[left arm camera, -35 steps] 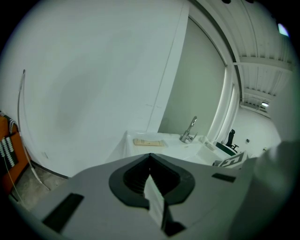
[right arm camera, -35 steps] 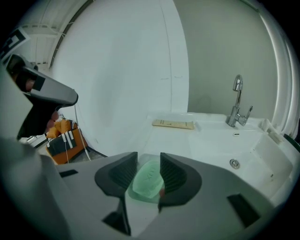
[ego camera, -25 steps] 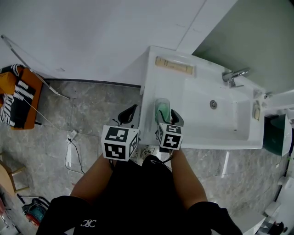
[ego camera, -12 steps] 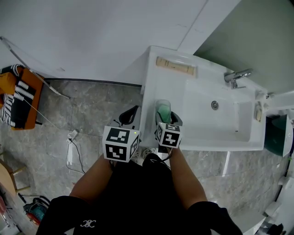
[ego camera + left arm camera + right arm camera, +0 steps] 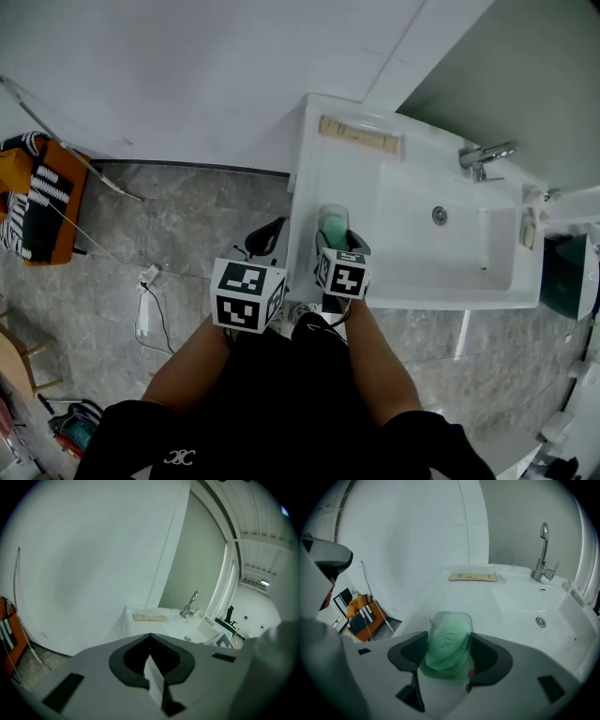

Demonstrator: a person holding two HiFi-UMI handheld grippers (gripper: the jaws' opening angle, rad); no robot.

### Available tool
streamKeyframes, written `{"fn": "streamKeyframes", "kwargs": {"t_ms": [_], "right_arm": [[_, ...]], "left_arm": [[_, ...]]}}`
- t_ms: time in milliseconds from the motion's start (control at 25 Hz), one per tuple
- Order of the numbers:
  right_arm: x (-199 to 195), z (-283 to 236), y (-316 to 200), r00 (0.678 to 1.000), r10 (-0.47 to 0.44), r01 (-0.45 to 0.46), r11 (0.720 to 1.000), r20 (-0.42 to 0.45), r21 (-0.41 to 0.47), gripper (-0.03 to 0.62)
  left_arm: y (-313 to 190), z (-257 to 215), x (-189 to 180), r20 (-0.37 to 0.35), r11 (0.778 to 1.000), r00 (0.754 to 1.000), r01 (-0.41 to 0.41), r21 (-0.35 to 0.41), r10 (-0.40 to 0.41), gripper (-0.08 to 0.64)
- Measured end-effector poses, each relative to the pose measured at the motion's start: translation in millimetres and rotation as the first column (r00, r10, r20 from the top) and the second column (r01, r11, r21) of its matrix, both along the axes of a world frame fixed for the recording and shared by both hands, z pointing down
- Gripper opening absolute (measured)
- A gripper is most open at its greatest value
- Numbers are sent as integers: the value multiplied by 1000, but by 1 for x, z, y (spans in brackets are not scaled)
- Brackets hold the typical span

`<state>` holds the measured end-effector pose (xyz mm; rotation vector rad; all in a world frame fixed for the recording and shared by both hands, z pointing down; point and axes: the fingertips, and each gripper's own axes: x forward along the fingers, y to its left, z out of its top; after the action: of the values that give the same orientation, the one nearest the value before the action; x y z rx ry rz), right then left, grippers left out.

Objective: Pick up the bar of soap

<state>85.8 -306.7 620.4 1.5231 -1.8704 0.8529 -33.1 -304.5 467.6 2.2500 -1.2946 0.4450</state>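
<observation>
Right claw has just spread wide and now straddles the green oval bar of soap. The soap lies in its clear plastic dish on the white washbasin counter, left of the bowl, not clamped. Left claw is clenched, empty, off the counter's left edge.

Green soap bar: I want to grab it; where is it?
In the head view the green soap bar lies on the white sink's left ledge, between the jaws of the right gripper, which have just been opening.
</observation>
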Motion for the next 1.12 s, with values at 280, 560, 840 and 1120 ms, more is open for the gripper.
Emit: {"fn": "streamKeyframes", "kwargs": {"t_ms": [280,560,840,1120], "right_arm": [[0,5,0,998,35,-33,998,57,-49,276],[0,6,-2,997,18,-12,996,73,-88,278],[-4,2,-2,997,-61,58,997,-53,-42,275],[2,-3,-1,999,-23,22,1000,-31,-15,261]], "left_arm": [[-1,1,2,0,1000,1000,-7,-2,7,6],[-3,-1,8,-2,1000,1000,-23,1,23,6],[-2,-1,11,0,1000,1000,-29,1,29,6],[-2,-1,7,3,1000,1000,-24,1,24,6]]}}
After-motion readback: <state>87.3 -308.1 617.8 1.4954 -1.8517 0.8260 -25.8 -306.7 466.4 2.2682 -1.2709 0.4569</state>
